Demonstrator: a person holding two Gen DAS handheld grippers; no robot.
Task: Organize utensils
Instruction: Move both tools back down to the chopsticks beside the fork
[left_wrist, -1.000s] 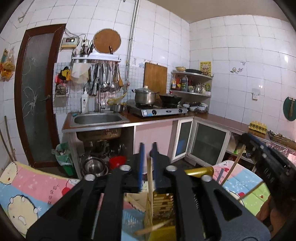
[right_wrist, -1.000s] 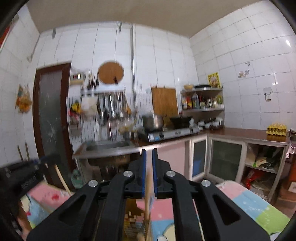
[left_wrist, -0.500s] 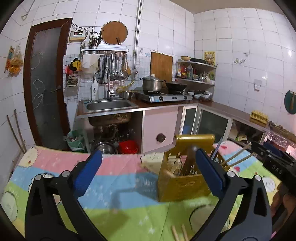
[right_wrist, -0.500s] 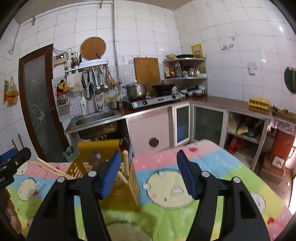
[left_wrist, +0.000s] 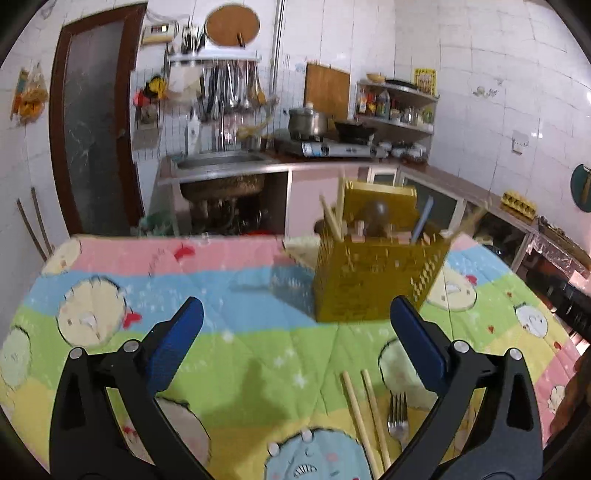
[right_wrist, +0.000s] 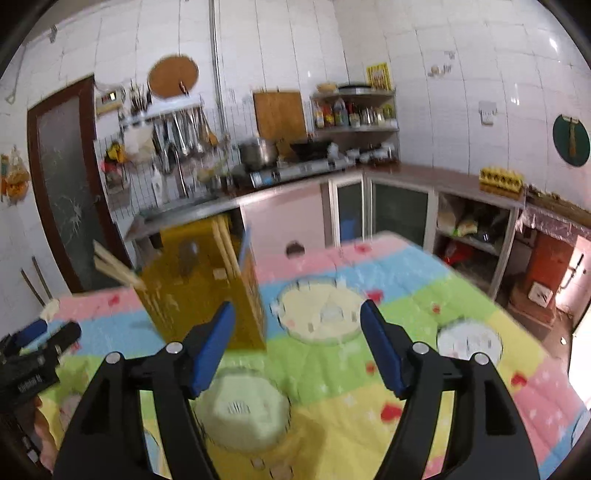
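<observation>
Yellow perforated plastic is what the upright utensil caddy (left_wrist: 373, 280) is made of, and it is being seen standing on the pastel cartoon-printed quilt (left_wrist: 236, 343) towards the far side. Wooden chopsticks (left_wrist: 330, 218), a pale blue handle (left_wrist: 419, 221) and a dark rounded utensil head (left_wrist: 375, 212) are being held upright inside it. The left gripper (left_wrist: 295, 343), with blue pads on black fingers, is being held wide apart and nothing is being gripped between its jaws. Nearer than the caddy, a loose pair of wooden chopsticks (left_wrist: 364, 413) is lying flat on the quilt, with a metal fork (left_wrist: 398, 421) just beside it to the right. In the right wrist view, the right gripper (right_wrist: 297, 341) is likewise being held spread open and empty above the quilt, with the caddy (right_wrist: 203, 291) standing ahead of its left finger. A tiled kitchen with a steel sink (left_wrist: 221, 162) is being shown behind.
</observation>
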